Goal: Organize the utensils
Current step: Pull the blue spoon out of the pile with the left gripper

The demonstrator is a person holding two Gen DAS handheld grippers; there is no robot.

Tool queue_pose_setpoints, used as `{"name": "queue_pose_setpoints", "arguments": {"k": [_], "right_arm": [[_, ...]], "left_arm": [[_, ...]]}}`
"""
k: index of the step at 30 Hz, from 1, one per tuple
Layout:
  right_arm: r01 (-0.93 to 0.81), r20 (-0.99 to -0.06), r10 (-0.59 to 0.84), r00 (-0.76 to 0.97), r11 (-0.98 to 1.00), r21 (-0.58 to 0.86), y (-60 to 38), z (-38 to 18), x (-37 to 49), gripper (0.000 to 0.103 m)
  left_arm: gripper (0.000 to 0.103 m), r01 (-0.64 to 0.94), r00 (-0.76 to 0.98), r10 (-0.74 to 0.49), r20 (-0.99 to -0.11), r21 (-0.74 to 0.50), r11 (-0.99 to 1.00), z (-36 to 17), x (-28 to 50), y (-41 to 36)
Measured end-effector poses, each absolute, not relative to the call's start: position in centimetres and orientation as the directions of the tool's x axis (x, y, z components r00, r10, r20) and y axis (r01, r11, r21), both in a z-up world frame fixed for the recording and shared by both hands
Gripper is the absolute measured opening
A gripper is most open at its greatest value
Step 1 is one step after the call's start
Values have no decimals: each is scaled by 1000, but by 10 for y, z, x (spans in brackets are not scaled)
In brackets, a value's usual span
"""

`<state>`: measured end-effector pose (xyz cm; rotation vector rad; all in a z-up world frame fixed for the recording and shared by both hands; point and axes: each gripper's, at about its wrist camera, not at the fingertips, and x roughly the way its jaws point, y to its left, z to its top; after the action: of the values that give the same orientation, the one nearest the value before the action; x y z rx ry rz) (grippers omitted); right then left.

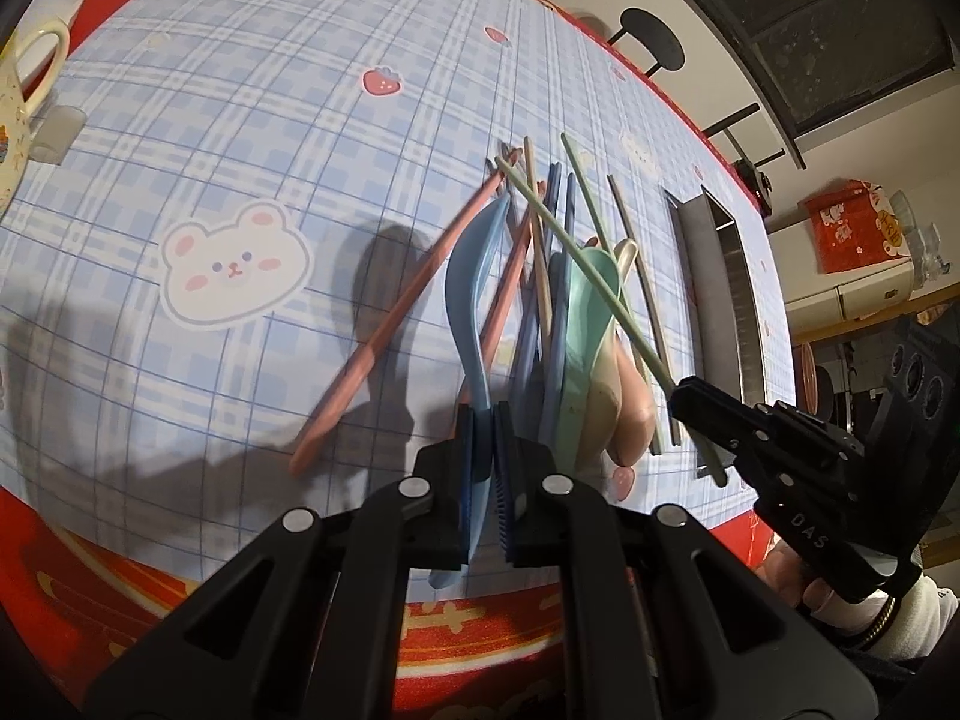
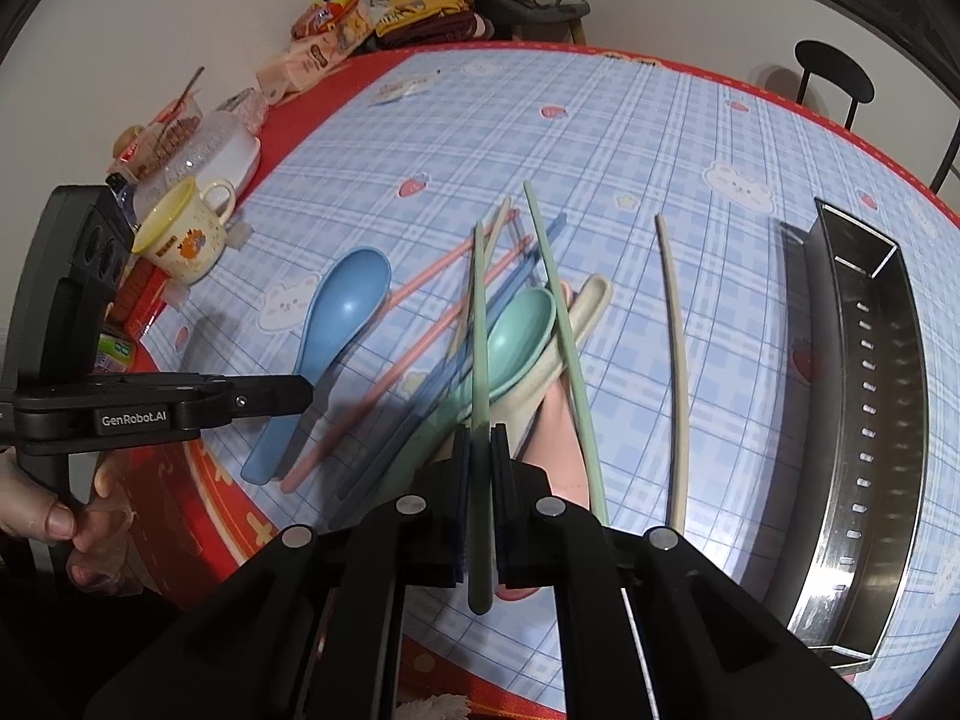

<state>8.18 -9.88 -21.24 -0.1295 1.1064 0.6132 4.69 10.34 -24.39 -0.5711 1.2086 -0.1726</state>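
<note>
My left gripper [image 1: 485,420] is shut on the handle of the blue spoon [image 1: 471,276], which is raised off the plaid tablecloth. In the right wrist view the same spoon [image 2: 342,306] sticks out past the left gripper [image 2: 309,389]. My right gripper [image 2: 480,438] is shut on a green chopstick [image 2: 478,324], which points away over the pile. From the left wrist view that chopstick [image 1: 576,258] slants up out of the right gripper [image 1: 681,399]. Underneath lie a green spoon [image 2: 519,330], a beige spoon [image 2: 591,300], a pink spoon, and blue and pink chopsticks.
A steel utensil holder [image 2: 870,420] lies on its side at the right. A beige chopstick [image 2: 678,360] lies alone between it and the pile. A yellow mug [image 2: 186,234], a covered dish and snack packets crowd the table's left edge. A black chair [image 2: 834,78] stands beyond.
</note>
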Motion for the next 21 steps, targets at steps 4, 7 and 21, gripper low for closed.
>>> {"name": "queue_pose_setpoints", "arguments": {"k": [4, 7, 21], "right_arm": [[-517, -848, 409, 337, 833, 196, -103, -204, 80, 7], [-507, -827, 418, 375, 840, 194, -109, -196, 80, 7], [-448, -765, 434, 475, 868, 214, -136, -174, 81, 7]], "left_arm": [[11, -168, 372, -414, -831, -498, 851, -238, 44, 105], [11, -165, 378, -410, -830, -496, 852, -234, 42, 104], [11, -144, 404, -410, -818, -499, 855, -215, 42, 104]]}}
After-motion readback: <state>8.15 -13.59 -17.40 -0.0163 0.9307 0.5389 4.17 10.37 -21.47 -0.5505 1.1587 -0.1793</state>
